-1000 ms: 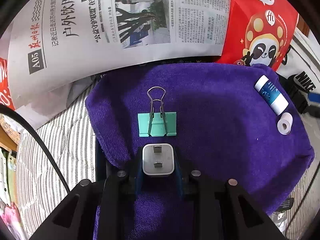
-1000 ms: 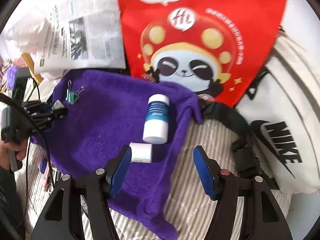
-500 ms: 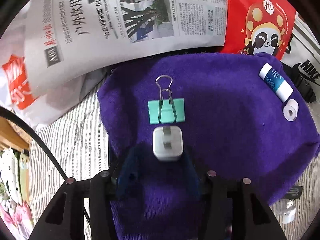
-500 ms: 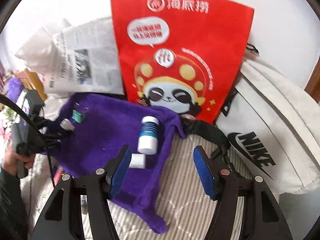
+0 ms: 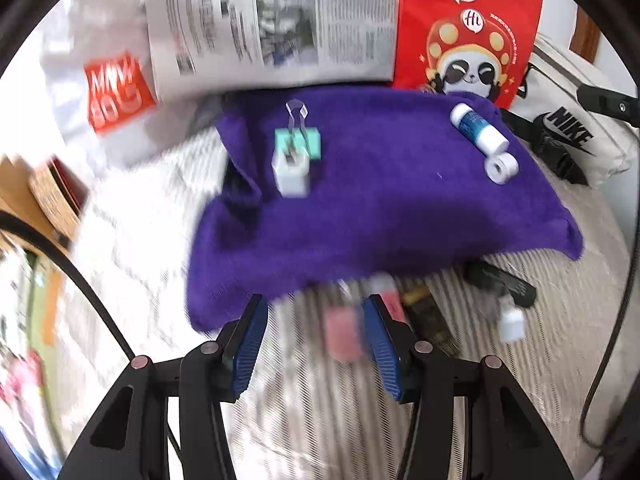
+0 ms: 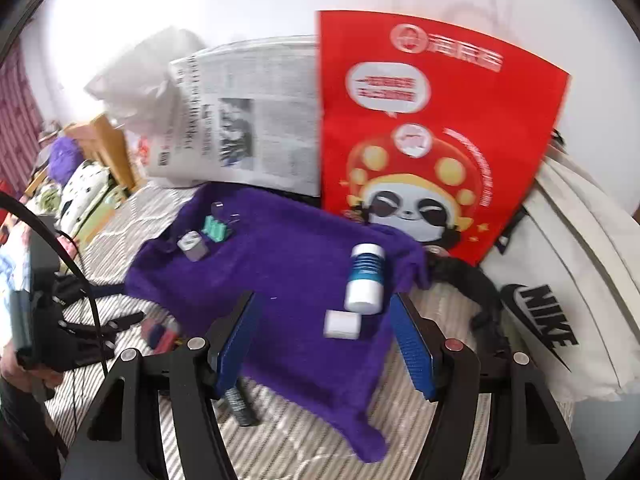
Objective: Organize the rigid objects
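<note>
Blue ribbed fingers [image 5: 250,344] of our left gripper [image 5: 316,344] stand wide apart and hold nothing, above a striped grey-and-white bedsheet [image 5: 520,400]. Our right gripper [image 6: 326,344] is spread just as wide and equally empty, its fingers framing the near edge of a fuzzy purple towel [image 6: 288,272].

Near the left gripper, blurred pink and dark objects [image 5: 348,332] lie on the sheet; we cannot tell what they are. Beyond them the purple towel [image 5: 380,208] lies spread flat, soft and thick-piled. On its left part a small white boxy plug charger [image 5: 291,174] sits touching a mint-green binder clip with wire handles [image 5: 298,140] just behind it. On the right part, well apart from those, a small white tape roll [image 5: 501,167] lies just beside a white cylindrical bottle with a blue label [image 5: 478,127], which rests on its side.

Behind the towel a folded newspaper [image 5: 280,20] leans upright beside a glossy red paper bag printed with a panda [image 5: 468,32]. To the right lies a cream canvas bag with black Nike lettering [image 6: 560,312]. Farther back is a plain white wall [image 6: 240,0].
</note>
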A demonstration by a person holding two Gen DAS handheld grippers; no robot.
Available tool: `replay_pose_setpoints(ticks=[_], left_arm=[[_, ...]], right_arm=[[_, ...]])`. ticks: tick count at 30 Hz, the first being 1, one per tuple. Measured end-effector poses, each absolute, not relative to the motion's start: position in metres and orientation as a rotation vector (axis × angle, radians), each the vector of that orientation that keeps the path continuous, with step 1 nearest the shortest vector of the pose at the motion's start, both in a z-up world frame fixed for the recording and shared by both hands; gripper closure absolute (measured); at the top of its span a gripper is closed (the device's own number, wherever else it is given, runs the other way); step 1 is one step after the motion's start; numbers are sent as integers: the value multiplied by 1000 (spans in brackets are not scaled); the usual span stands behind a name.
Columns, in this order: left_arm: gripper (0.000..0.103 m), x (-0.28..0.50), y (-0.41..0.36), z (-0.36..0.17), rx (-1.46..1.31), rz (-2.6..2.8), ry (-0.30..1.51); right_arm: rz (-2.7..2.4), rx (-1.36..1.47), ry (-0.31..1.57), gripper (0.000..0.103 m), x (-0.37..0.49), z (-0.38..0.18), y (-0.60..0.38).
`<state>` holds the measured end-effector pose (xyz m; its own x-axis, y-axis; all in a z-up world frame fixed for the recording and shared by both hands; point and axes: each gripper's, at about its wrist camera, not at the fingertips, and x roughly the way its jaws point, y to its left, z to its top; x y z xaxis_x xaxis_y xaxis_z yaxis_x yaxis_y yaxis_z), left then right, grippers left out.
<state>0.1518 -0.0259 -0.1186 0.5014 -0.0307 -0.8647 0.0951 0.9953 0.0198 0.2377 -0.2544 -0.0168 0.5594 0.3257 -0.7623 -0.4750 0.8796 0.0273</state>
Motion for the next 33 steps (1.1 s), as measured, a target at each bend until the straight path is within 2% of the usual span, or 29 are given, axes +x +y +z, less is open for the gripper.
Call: replay_pose_setpoints(ticks=[7, 20, 23, 31, 33], left_arm=[[55, 152, -25, -139, 11, -97, 1053], [55, 146, -18, -154, 71, -52, 1047], [69, 148, -21, -154, 60, -73, 1032], [69, 144, -14, -155, 58, -104, 1011], [69, 143, -13, -154, 62, -105, 1005]], right_arm=[[494, -214, 857, 36, 199, -15, -246], [498, -238, 937, 36, 123, -81, -248], [506, -247, 967, 36, 121, -96, -243], [517, -295, 963, 36, 134, -119, -231], [509, -328, 969, 40, 140, -126, -226]])
